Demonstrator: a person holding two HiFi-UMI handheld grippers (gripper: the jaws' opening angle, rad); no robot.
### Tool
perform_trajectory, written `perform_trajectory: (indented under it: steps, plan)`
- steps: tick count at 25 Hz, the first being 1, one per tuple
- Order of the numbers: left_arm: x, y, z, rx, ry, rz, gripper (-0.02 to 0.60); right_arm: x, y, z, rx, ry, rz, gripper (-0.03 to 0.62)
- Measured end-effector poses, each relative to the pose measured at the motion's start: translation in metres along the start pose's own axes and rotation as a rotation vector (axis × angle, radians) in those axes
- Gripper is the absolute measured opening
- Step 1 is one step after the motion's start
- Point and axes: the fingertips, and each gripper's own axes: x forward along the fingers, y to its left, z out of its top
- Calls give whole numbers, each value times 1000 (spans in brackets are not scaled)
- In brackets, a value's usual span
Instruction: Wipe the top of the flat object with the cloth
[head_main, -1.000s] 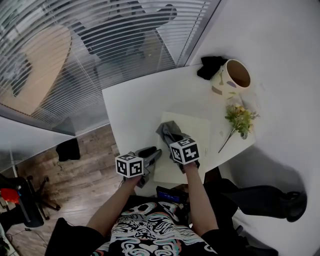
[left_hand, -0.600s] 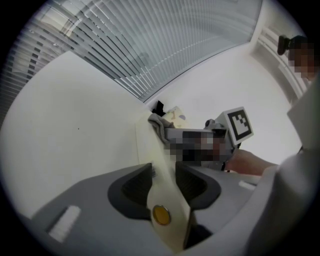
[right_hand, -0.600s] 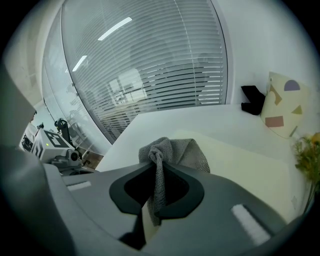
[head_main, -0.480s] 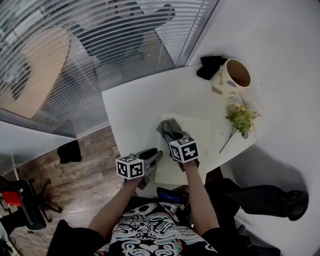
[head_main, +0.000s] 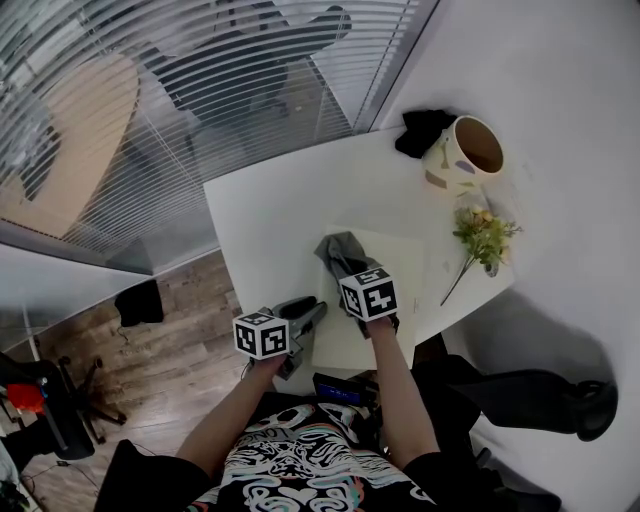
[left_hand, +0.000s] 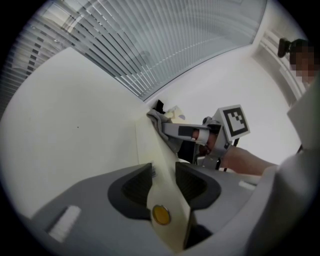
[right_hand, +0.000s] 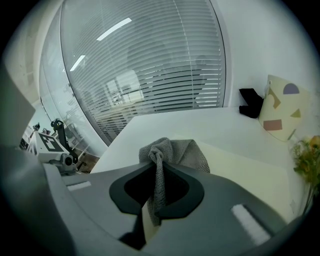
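A white table (head_main: 265, 210) is seen, and a cream flat object (head_main: 400, 265) is laid on its near part. The object's left edge is pinched between the jaws of the left gripper (head_main: 308, 315). A grey cloth (head_main: 340, 248) is bunched on the object's far left corner and is clamped by the right gripper (head_main: 350, 270).

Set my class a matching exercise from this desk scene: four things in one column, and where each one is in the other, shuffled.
1 grey cloth
2 cream flat mat
3 patterned cup
4 flower sprig

A standing at the far corner of the table
B edge clamped by the left gripper
C lying near the table's right edge
D pinched by the right gripper

Pairs: 1-D, 2-B, 3-A, 4-C
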Motion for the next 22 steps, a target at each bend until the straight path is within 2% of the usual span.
perform_trajectory:
  steps: [22]
  plan:
    - [1, 0, 1, -6, 3, -15, 201, 8, -18, 15, 44, -17, -102, 15]
